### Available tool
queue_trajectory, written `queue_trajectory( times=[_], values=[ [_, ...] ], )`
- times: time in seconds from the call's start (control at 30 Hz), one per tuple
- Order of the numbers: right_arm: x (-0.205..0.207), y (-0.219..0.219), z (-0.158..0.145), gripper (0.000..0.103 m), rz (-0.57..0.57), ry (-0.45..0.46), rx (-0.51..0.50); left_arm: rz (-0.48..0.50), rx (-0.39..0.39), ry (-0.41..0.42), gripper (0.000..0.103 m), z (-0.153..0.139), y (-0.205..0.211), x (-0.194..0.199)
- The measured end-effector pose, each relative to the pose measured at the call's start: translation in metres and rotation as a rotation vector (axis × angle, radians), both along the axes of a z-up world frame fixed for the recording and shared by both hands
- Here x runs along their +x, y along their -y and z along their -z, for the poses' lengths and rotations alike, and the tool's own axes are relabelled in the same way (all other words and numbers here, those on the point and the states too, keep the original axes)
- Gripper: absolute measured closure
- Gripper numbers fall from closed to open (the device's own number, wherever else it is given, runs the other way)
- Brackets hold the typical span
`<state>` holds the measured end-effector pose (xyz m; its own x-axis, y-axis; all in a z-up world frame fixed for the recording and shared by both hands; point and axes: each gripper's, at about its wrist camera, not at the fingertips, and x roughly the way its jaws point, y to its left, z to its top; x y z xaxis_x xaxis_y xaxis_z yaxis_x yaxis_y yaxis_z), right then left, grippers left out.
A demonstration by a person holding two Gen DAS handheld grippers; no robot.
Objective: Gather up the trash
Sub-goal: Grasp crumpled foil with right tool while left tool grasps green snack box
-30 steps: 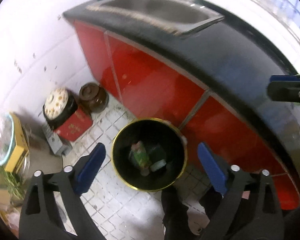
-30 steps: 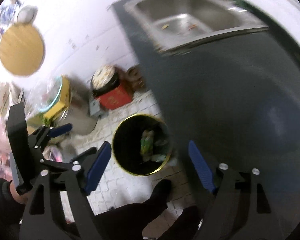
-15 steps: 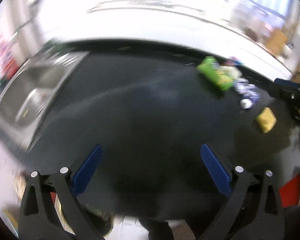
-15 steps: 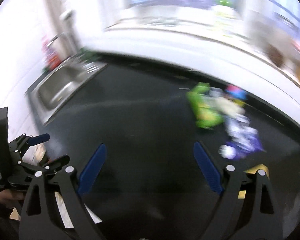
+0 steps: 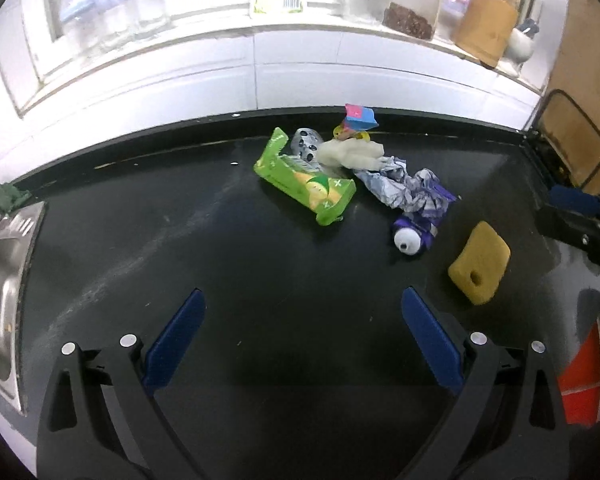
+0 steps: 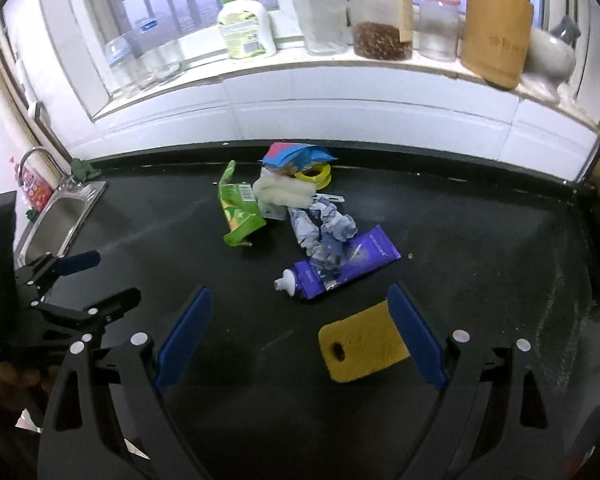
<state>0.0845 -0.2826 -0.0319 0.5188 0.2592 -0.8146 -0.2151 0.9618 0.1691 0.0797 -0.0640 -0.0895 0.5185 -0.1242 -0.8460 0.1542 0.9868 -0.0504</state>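
Observation:
A pile of trash lies on the black counter (image 5: 180,248): a green carton (image 5: 306,184), a white crumpled wad (image 5: 350,154), a pink and blue wrapper (image 5: 360,117), crumpled foil paper (image 5: 400,188) and a purple tube (image 5: 414,234). A yellow sponge (image 5: 479,262) lies to their right. The right wrist view shows the carton (image 6: 238,216), the tube (image 6: 340,266) and the sponge (image 6: 362,350). My left gripper (image 5: 302,336) is open and empty, short of the pile. My right gripper (image 6: 300,334) is open and empty, its right finger beside the sponge.
A steel sink (image 5: 0,280) is set in the counter at the left. The windowsill behind holds a soap bottle (image 6: 244,24), jars (image 6: 382,20) and a wooden utensil holder (image 6: 496,28). A tape roll (image 6: 314,176) lies behind the pile.
Both grippers have swung up from the black floor bin with trash in it to face the counter and the trash pile. Both stay open and empty.

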Motion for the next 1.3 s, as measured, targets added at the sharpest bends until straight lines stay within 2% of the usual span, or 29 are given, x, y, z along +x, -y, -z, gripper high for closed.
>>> queue_trajectory(
  times=[0.1, 0.2, 0.27, 0.33, 0.43, 0.67, 0.73, 0.77, 0.83, 0.87, 0.9, 1.07, 1.3],
  values=[
    [0.023, 0.008, 0.01, 0.017, -0.016, -0.021, 0.011, -0.022, -0.015, -0.028, 0.007, 0.009, 0.007, 0.026],
    [0.052, 0.011, 0.024, 0.017, -0.037, -0.053, 0.025, -0.049, 0.004, -0.05, 0.007, 0.021, 0.021, 0.059],
    [0.073, 0.013, 0.036, 0.017, -0.052, -0.081, 0.031, -0.073, -0.016, -0.073, 0.007, 0.03, 0.027, 0.082],
    [0.093, 0.014, 0.05, 0.023, -0.07, -0.107, 0.034, -0.093, -0.024, -0.086, 0.007, 0.041, 0.032, 0.105],
    [0.127, 0.013, 0.074, 0.031, -0.097, -0.156, 0.02, -0.123, 0.007, -0.111, 0.007, 0.06, 0.039, 0.135],
    [0.17, 0.001, 0.12, 0.045, -0.179, -0.259, -0.018, -0.186, 0.001, -0.183, 0.008, 0.092, 0.035, 0.169],
    [0.173, -0.004, 0.125, 0.046, -0.206, -0.266, -0.019, -0.191, -0.008, -0.188, 0.011, 0.097, 0.036, 0.173],
    [0.174, -0.006, 0.126, 0.049, -0.215, -0.267, -0.03, -0.191, -0.011, -0.189, 0.02, 0.098, 0.036, 0.174],
    [0.175, -0.009, 0.127, 0.07, -0.232, -0.268, -0.038, -0.179, -0.013, -0.2, 0.034, 0.1, 0.036, 0.174],
    [0.174, -0.01, 0.125, 0.072, -0.237, -0.268, -0.044, -0.171, -0.025, -0.201, 0.045, 0.1, 0.037, 0.173],
    [0.171, -0.011, 0.123, 0.073, -0.237, -0.265, -0.051, -0.166, -0.029, -0.203, 0.048, 0.1, 0.037, 0.171],
    [0.152, -0.003, 0.099, 0.075, -0.2, -0.233, -0.012, -0.134, -0.008, -0.183, 0.05, 0.087, 0.034, 0.149],
    [0.108, 0.005, 0.061, 0.075, -0.133, -0.188, 0.027, -0.087, 0.002, -0.13, 0.05, 0.052, 0.027, 0.097]
  ],
)
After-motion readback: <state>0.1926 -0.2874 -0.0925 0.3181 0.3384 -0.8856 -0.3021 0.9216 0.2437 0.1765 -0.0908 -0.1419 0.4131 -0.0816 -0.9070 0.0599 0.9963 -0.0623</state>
